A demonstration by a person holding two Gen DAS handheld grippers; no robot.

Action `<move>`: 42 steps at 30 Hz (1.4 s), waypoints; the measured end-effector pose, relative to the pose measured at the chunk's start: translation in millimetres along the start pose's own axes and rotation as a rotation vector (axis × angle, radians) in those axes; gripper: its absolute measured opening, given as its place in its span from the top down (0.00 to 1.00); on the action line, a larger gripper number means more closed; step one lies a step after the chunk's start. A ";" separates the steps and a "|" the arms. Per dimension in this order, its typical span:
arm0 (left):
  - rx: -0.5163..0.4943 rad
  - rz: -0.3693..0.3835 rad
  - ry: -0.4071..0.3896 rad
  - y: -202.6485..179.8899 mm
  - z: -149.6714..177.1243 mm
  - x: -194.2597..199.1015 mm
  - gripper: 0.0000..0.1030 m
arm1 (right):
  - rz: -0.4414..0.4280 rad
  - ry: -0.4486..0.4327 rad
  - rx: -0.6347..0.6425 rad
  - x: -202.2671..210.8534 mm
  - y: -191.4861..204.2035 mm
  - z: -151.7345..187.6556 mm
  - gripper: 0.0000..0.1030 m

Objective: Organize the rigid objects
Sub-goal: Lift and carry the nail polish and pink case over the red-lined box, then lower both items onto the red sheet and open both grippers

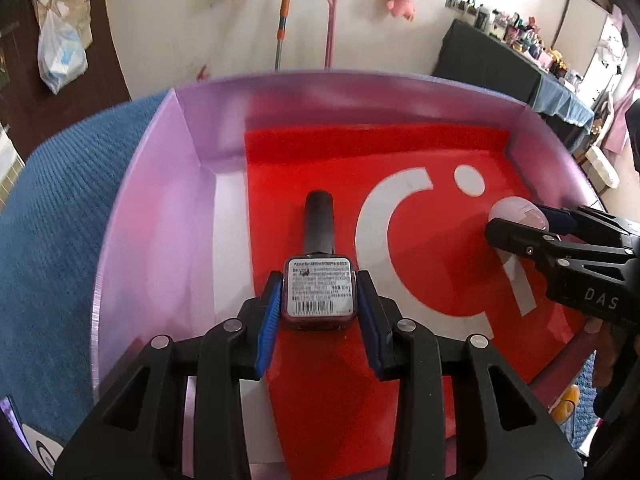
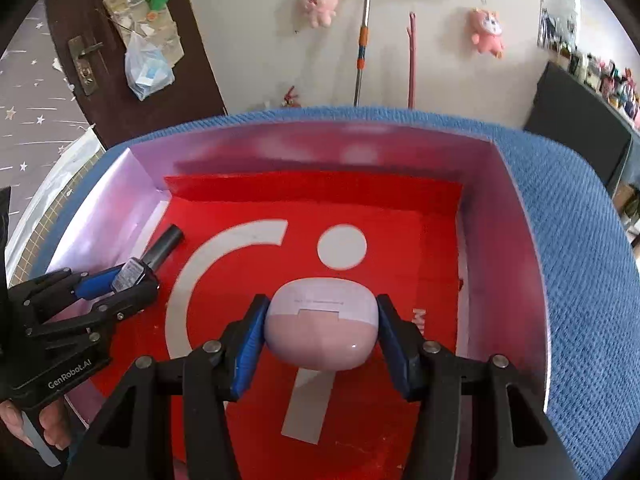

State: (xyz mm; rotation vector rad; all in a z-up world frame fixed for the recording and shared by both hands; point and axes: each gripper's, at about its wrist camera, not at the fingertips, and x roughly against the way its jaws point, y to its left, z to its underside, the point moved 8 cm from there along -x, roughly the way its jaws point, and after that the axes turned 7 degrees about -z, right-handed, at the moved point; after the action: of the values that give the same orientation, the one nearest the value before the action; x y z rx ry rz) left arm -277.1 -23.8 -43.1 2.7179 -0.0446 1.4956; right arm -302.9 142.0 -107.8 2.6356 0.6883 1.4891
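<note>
Left gripper (image 1: 319,298) clamping nail polish bottle (image 1: 319,292), purple box (image 1: 160,184)

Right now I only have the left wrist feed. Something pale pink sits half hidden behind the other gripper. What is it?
Observer: The right wrist view shows a rounded pink case, lilac on its upper half, clamped between the right gripper's blue fingers.
Operator: Any room between it and the box's right wall?
Observer: Yes, a strip of red floor shows between the case and the right wall.
Operator: And my bottle from that side?
Observer: The bottle in the left gripper aims its black cap at the box's far left corner.
</note>
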 end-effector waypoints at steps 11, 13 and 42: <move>0.003 -0.001 -0.003 -0.2 1.9 1.0 0.67 | -0.009 0.024 -0.008 -2.9 0.7 4.3 0.46; 0.008 0.000 -0.004 0.2 1.6 1.0 0.67 | -0.012 0.023 -0.010 -2.9 1.6 5.4 0.46; -0.003 -0.011 -0.090 7.0 1.7 30.4 0.48 | -0.044 -0.039 -0.008 24.0 10.2 1.6 0.36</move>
State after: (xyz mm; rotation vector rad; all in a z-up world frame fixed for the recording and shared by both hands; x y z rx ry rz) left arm -259.7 -31.0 -18.2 2.7766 -0.0349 1.3687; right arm -287.3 142.6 -86.9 2.6180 0.7304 1.4222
